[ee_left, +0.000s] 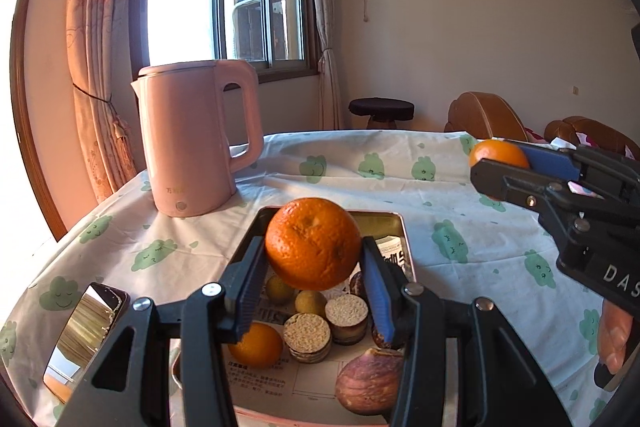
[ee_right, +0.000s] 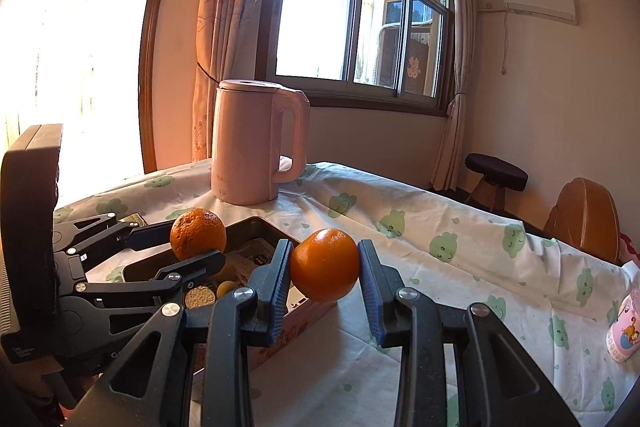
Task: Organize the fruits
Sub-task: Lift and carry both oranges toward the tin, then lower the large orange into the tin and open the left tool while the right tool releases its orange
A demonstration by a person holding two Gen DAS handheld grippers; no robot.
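My left gripper (ee_left: 314, 259) is shut on a large orange (ee_left: 313, 243) and holds it above the open metal tin (ee_left: 394, 217). The tin holds another orange (ee_left: 256, 343), two small yellow fruits (ee_left: 310, 303), round cakes (ee_left: 307, 337) and a purple fruit (ee_left: 370, 381). My right gripper (ee_right: 325, 267) is shut on a smaller orange (ee_right: 325, 264), raised over the table to the right of the tin (ee_right: 256, 227). In the left wrist view the right gripper (ee_left: 500, 167) with its orange (ee_left: 498, 151) is at the right. In the right wrist view the left gripper (ee_right: 196, 245) with its orange (ee_right: 197, 233) is at the left.
A pink kettle (ee_left: 196, 139) stands on the table behind the tin, also in the right wrist view (ee_right: 256, 143). A phone (ee_left: 86, 331) lies left of the tin. A pink printed cup (ee_right: 626, 327) sits at the right table edge. The tablecloth (ee_left: 440, 187) has green cloud prints.
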